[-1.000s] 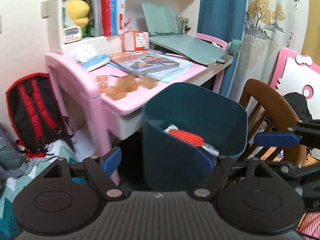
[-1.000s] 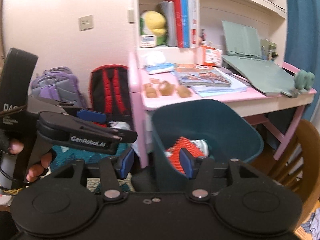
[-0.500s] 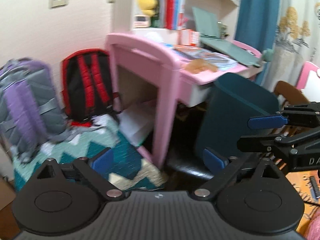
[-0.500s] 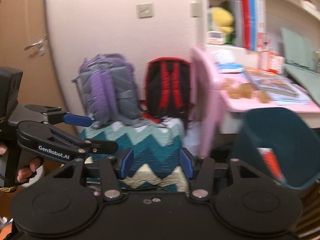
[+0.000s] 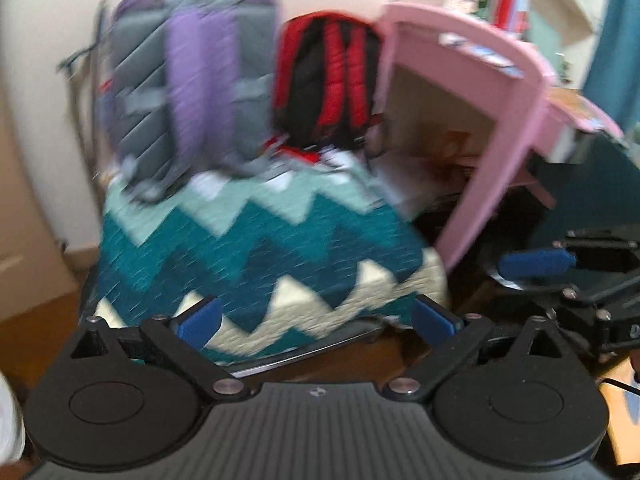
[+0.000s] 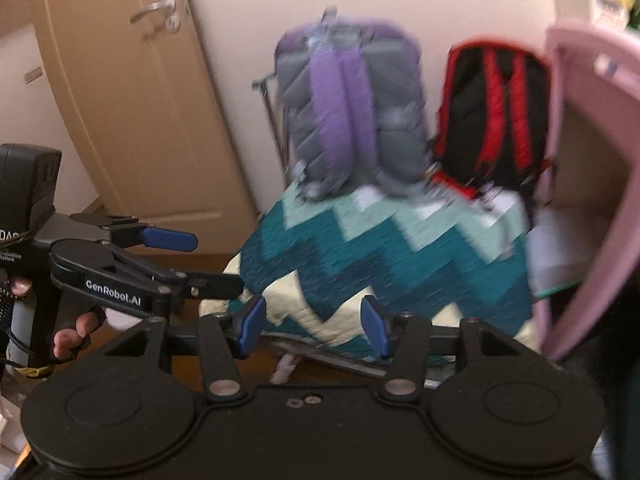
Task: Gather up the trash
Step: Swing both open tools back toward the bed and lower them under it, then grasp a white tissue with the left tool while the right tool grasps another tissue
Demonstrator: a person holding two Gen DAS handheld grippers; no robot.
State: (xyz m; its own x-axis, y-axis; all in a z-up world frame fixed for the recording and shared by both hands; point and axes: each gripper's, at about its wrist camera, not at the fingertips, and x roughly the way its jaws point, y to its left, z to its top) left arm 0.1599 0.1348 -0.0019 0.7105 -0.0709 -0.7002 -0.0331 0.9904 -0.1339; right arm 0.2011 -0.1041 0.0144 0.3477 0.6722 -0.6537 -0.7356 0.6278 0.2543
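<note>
L gripper (image 5: 316, 318) jaws just went wide, nothing btwn them. R gripper (image 6: 314, 325) is part-spread, also empty. Trash I can see: 1 pale crumpled scrap (image 6: 285, 367), blurry, down low just under the edge of the teal-and-cream zigzag quilt (image 6: 400, 264). Prob light, soft, crushable, so pinch its bunched middle. Behind: 1 purple-grey backpack (image 6: 352, 112), 1 red-black backpack (image 6: 492, 112).

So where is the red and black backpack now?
In both wrist views the red and black backpack stands against the wall, between the purple backpack and the pink desk, behind the zigzag blanket.
</note>
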